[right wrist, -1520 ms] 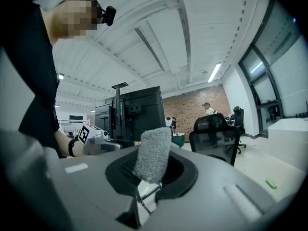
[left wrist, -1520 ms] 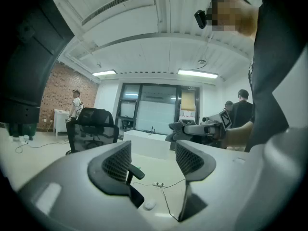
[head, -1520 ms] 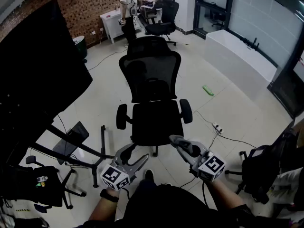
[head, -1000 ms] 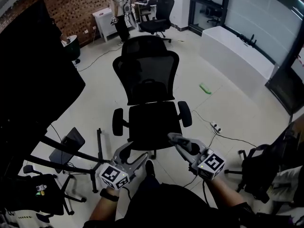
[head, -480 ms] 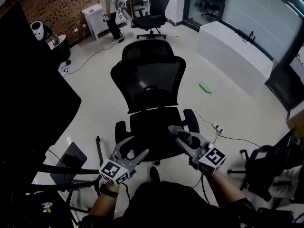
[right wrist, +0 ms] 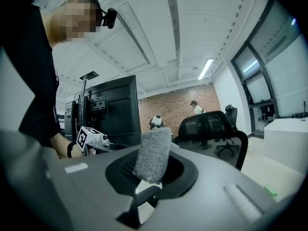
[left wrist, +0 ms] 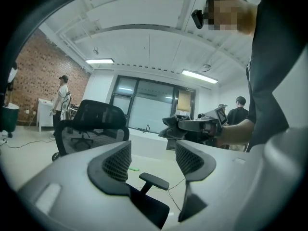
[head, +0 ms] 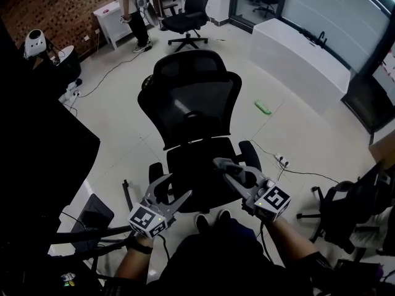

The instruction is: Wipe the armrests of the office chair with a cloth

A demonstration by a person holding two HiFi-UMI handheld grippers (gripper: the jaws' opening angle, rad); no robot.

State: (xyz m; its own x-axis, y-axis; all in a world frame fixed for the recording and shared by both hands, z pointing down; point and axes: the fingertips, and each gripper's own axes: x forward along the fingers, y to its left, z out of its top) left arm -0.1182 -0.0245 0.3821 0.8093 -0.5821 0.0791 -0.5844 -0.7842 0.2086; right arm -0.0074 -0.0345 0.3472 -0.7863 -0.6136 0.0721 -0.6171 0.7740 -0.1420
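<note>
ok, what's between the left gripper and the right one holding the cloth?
Only the front of the office chair's seat; the head view shows it in the gap. The left gripper is open, and the right gripper is shut on the cloth.

Pale glossy tiled floor (head: 123, 103); red brick wall (head: 62, 2), far left, with a white table (head: 105, 10) before it; black wheeled office chair (head: 185, 14) at rear; long low white unit (head: 296, 48) beneath dark-framed glazed windows (head: 333, 8), right; white ribbed ceiling (left wrist: 144, 37) carrying two fluorescent strip lights (left wrist: 199, 74).
</note>
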